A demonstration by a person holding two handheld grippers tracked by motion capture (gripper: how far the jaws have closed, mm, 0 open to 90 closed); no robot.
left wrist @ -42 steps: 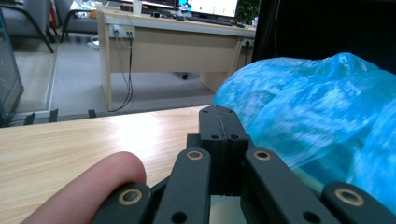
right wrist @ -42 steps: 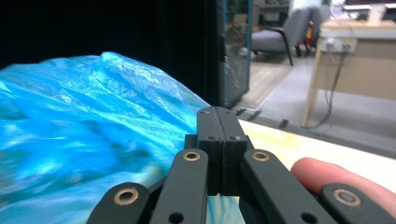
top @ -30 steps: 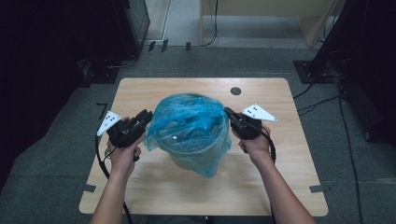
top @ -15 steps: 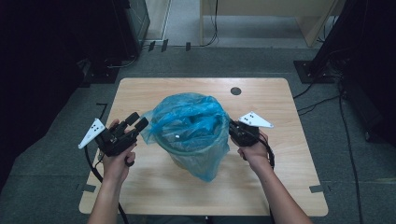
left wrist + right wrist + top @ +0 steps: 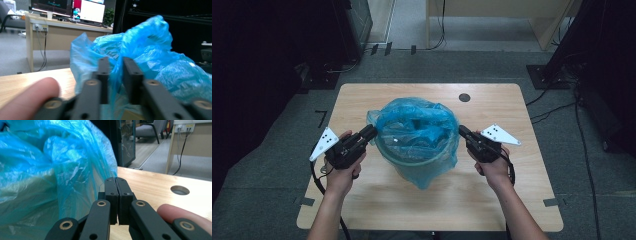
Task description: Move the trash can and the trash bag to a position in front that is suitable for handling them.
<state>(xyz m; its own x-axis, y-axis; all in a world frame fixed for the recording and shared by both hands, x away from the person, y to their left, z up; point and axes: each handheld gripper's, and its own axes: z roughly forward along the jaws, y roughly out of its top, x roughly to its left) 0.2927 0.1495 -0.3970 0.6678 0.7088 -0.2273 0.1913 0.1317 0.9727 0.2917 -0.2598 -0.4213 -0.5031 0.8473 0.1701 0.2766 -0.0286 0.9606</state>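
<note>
A round bin [image 5: 412, 164] lined with a blue plastic bag [image 5: 417, 125] stands in the middle of the wooden table [image 5: 512, 200]. My left gripper [image 5: 371, 132] is at the bag's left rim. Its jaws have just been closing, and in the left gripper view a bunched fold of the bag [image 5: 155, 50] sits pinched between them at the left gripper's tips [image 5: 116, 62]. My right gripper [image 5: 461, 131] is at the bag's right rim with its jaws pressed together. In the right gripper view the bag [image 5: 50, 170] hangs just left of the right gripper's tips [image 5: 115, 180]; I cannot tell whether film is caught there.
A round cable hole [image 5: 464, 97] lies in the table behind the bin. Dark equipment stands [image 5: 557, 75] and cables lie on the floor beyond the table's far edge. Bare tabletop stretches in front of the bin.
The left gripper swung out from the bag with wider jaws, then came back to the left rim and closed on it. The right gripper shifted slightly nearer along the right rim. The bag's mouth looks more spread.
</note>
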